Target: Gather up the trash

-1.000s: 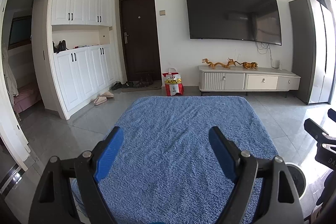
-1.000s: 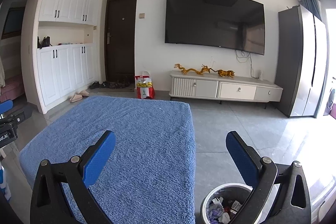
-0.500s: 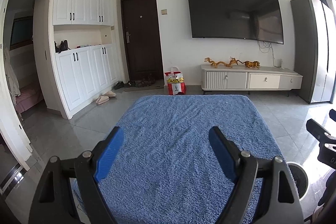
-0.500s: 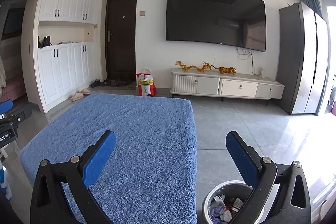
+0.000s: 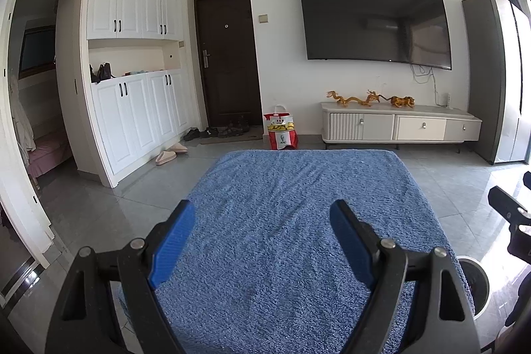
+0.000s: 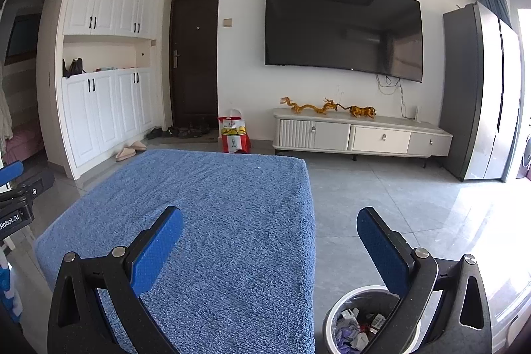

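Nothing has changed in the last second. The left tongs (image 5: 262,241) stay apart and empty over the blue tabletop (image 5: 282,188); the right tongs (image 6: 270,246) too. The trash sits in the bin (image 6: 356,324) at 5 o'clock, so collecting looks finished.

Left gripper (image 5: 262,241) and right gripper (image 6: 269,249) hang side by side, angled slightly downward, jaws spread wide, holding nothing.

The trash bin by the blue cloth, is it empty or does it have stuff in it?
Not empty: the trash bin holds crumpled wrappers and scraps, seen through its open top.
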{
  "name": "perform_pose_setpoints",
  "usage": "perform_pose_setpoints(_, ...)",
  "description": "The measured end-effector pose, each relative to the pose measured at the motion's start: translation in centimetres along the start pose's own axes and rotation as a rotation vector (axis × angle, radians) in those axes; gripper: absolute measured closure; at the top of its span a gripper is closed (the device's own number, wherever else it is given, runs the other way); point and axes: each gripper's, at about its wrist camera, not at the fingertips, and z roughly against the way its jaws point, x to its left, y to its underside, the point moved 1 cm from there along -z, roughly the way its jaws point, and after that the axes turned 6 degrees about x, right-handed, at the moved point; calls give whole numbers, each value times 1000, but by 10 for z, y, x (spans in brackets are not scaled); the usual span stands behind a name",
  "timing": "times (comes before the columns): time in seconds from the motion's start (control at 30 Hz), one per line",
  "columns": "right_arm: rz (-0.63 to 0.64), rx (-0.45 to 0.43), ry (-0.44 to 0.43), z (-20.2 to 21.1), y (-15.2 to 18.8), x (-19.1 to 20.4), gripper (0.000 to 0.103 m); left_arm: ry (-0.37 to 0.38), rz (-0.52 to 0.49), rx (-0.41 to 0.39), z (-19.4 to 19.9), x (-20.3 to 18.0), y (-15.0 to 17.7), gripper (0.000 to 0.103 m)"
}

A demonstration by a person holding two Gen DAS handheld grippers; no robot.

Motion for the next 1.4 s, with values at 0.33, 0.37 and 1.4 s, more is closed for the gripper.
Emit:
perform_pose_setpoints(0.33,1,1,-1,-1,0,-1,0,-1,-9,9,-1,-2,0,20)
perform_pose_setpoints(0.37,1,1,0,-1,0,-1,0,-2,-7,11,-2,-1,0,20)
perform_pose_setpoints(1.4,-15,-9,17,3,1,-10,0,-42,-1,-15,7,0,-3,20)
